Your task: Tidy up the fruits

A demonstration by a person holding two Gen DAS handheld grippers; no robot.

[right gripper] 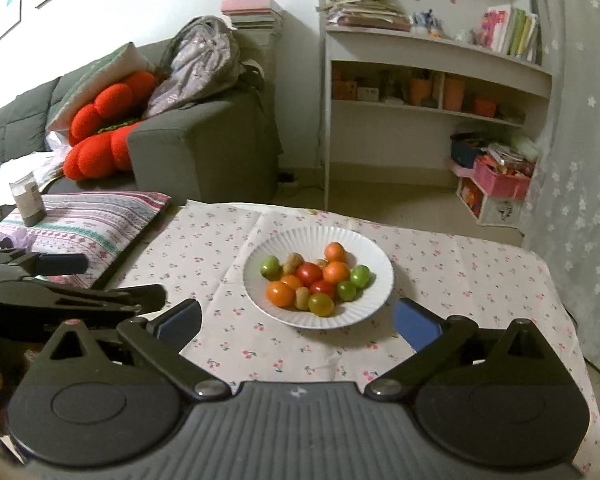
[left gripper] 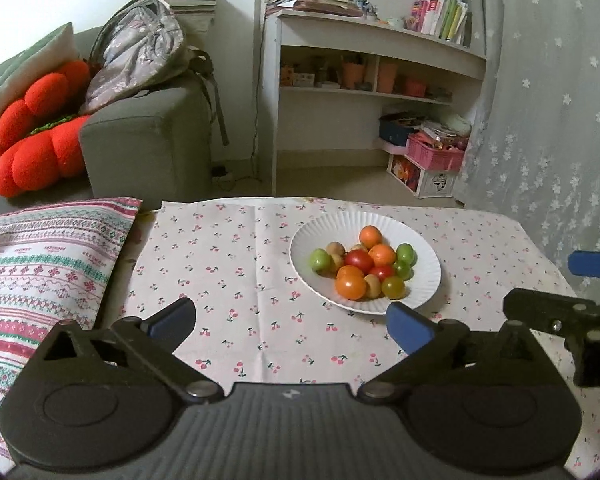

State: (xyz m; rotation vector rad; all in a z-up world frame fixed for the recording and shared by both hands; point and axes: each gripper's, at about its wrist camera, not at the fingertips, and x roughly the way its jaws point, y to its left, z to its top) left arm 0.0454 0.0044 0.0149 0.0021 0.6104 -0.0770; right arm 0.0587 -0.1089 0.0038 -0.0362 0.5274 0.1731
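**Q:** Where do the task's things lie, and in what state are the two tools?

**A:** The fruits (left gripper: 362,268) sit heaped together on a white plate (left gripper: 422,256), which rests on the cherry-print cloth covering the table (left gripper: 228,264). No fruit lies loose on the cloth. The left gripper (left gripper: 292,320) and the right gripper (right gripper: 298,318) both have their fingers spread wide, with nothing between them; neither touches the plate or any fruit.

**Q:** Which way does the pile lie from each pair of fingers?

**A:** In the left wrist view the plate lies ahead and to the right of the line between the fingers, its near rim just beside the blue pad of the inner finger (left gripper: 410,326). In the right wrist view the plate lies straight ahead, framed almost evenly between the two pads, near rim close to the fingertips. By that alignment the right gripper seems the better placed for a straight reach.

**Q:** Does the pile have a long axis that matters?

**A:** The single fruits are round, so grip direction matters little. The nearest pieces are an orange fruit (right gripper: 281,294), a tan oval one and a yellow-green fruit (right gripper: 321,304), all touching neighbours; a closing grip may nudge those beside it.

**Q:** How far along is the task?

**A:** Judged from the layout, the gathering looks largely done.
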